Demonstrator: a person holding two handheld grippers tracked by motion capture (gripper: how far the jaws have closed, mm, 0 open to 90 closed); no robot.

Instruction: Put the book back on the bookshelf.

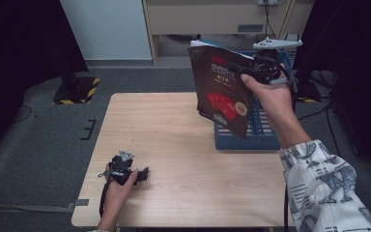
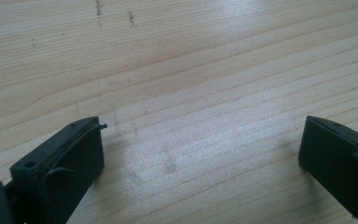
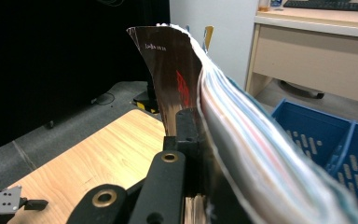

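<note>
The right gripper point(image 1: 263, 65) is clamped on a thick black-covered book point(image 1: 221, 92), its jaws closed on the book's edge. The book hangs raised in the air, tilted, just above the blue plastic rack point(image 1: 258, 137) that stands at the table's point(image 1: 174, 140) far right side. In the right gripper view the book's pages point(image 3: 242, 135) bow away from the jaws towards the rack point(image 3: 326, 135). The left gripper point(image 1: 125, 171) rests on the table, well apart from the rack, at the near left, its jaws wide open with bare wood between them.
</note>
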